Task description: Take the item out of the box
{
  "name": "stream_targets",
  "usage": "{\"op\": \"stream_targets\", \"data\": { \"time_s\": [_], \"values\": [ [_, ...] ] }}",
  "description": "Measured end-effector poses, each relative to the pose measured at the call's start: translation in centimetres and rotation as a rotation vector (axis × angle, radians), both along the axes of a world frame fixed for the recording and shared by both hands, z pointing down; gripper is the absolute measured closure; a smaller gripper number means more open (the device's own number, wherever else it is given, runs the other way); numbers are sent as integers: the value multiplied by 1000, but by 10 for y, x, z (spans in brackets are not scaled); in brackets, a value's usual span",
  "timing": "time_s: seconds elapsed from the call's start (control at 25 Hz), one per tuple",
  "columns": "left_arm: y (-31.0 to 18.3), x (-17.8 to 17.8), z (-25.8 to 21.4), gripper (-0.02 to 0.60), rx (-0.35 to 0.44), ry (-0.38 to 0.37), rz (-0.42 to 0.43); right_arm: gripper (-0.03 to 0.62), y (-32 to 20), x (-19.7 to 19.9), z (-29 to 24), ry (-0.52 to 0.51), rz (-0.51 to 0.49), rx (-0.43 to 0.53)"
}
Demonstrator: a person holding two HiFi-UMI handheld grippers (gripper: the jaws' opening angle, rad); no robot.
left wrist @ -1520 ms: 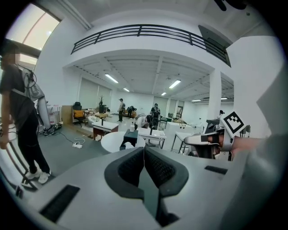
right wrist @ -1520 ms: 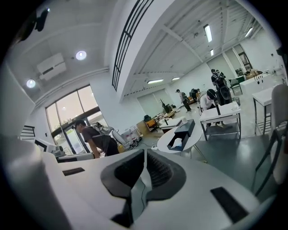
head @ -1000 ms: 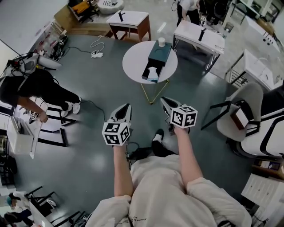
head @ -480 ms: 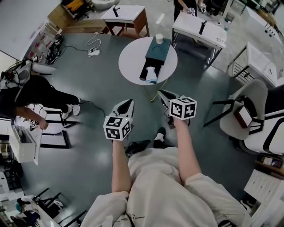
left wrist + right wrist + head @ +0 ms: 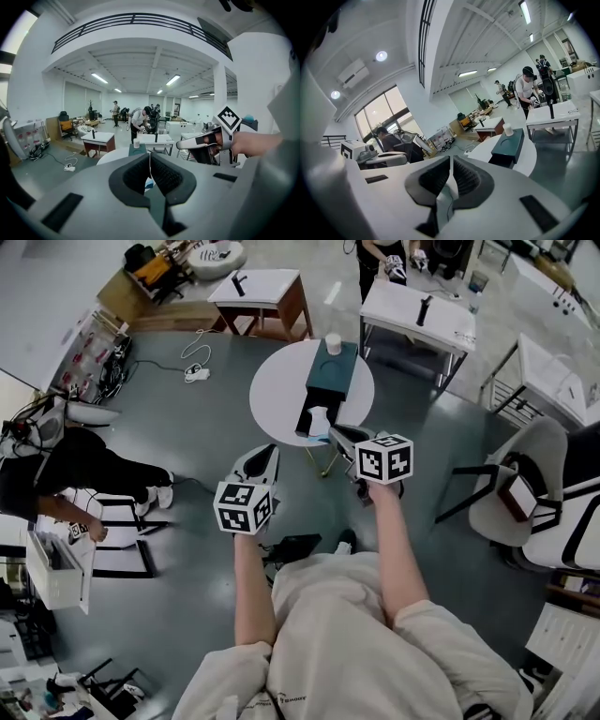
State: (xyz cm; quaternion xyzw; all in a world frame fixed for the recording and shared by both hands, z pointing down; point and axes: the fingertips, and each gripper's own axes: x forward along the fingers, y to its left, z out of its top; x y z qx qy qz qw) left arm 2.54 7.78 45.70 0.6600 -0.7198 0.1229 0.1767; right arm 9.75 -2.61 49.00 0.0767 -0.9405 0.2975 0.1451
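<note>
A dark teal box (image 5: 330,374) lies on a round white table (image 5: 277,381), its near end pulled open like a drawer. A white item (image 5: 318,418) stands in that open end. Beside the box's far end stands a white cup (image 5: 333,343). My left gripper (image 5: 267,454) is shut and empty, held over the floor just short of the table. My right gripper (image 5: 338,433) is shut and empty too, its tip at the table's near edge beside the open end. The right gripper view shows the box (image 5: 509,145) and cup (image 5: 508,130) ahead of the shut jaws.
A person in black (image 5: 80,457) sits at the left by a low rack. A brown desk (image 5: 260,289) and a white desk (image 5: 419,315) stand behind the table, with people working there. Grey and white chairs (image 5: 525,486) are at the right. A cable and power strip (image 5: 198,372) lie on the floor.
The person has stepped toward the round table, so both grippers are closer to it. The right gripper's tip has reached the table's near edge. Both jaws stay shut.
</note>
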Motion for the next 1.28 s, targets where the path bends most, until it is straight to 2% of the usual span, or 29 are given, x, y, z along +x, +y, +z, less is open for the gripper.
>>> {"op": "stream_targets", "data": {
  "time_s": [0.44,0.6,0.68,0.92,1.12,1.28],
  "values": [
    [-14,-10,22,560,-33,43,0,545,-8,8,31,70,-2,-17],
    [-24,-15,26,560,-30,66,5,545,-1,14,38,117,-71,43],
    [-33,-17,30,560,-33,71,14,546,-6,18,44,144,-74,73],
    [-64,-26,36,560,-42,61,87,546,-42,19,46,123,19,49],
    [-98,-52,36,560,-25,82,132,546,-79,4,36,58,151,138],
    [-127,-80,34,560,-22,98,175,548,-105,-14,36,33,240,106]
  ]
}}
